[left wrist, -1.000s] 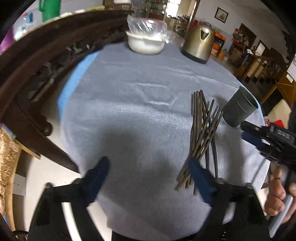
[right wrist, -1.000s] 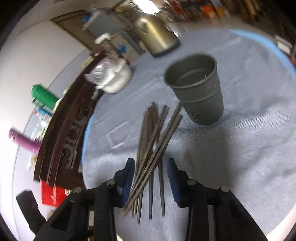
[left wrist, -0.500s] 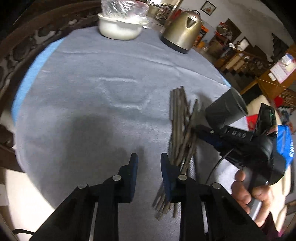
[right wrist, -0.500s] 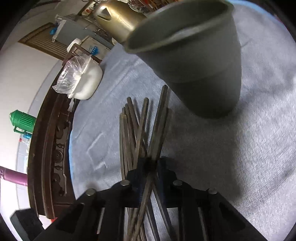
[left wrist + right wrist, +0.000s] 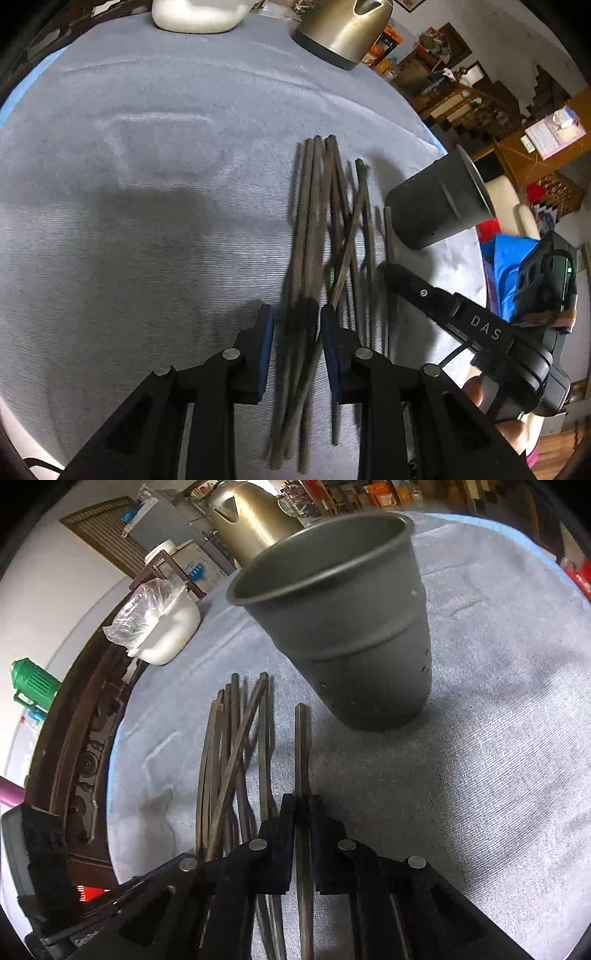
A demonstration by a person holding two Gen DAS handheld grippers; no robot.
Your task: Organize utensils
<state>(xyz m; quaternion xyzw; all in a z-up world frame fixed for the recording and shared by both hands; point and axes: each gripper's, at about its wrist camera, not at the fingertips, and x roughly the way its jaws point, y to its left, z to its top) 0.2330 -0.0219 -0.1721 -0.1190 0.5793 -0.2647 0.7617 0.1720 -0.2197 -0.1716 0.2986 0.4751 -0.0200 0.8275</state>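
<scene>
Several dark chopsticks (image 5: 314, 221) lie in a loose pile on the grey cloth, with a dark grey cup (image 5: 436, 206) standing just right of them. My left gripper (image 5: 297, 328) is over the near end of the pile. Its jaws stand narrowly open, a few sticks lie in the gap, and the left pad is clear of them. In the right wrist view my right gripper (image 5: 301, 812) is shut on a single chopstick (image 5: 303, 746), which points at the cup (image 5: 351, 627) and sits apart from the pile (image 5: 229, 746). The right gripper (image 5: 391, 269) also shows in the left wrist view, beside the pile.
A brass-coloured kettle (image 5: 343, 29) and a white bowl (image 5: 162, 627) with a plastic bag stand at the far side of the cloth (image 5: 147, 184). Dark carved wooden furniture (image 5: 81, 738) borders the table's left. A person's hand (image 5: 476, 395) holds the right gripper's handle.
My left gripper narrowed from wide open and moved right and down until it straddles the pile's near end. My right gripper shut on one chopstick and drew it away from the pile.
</scene>
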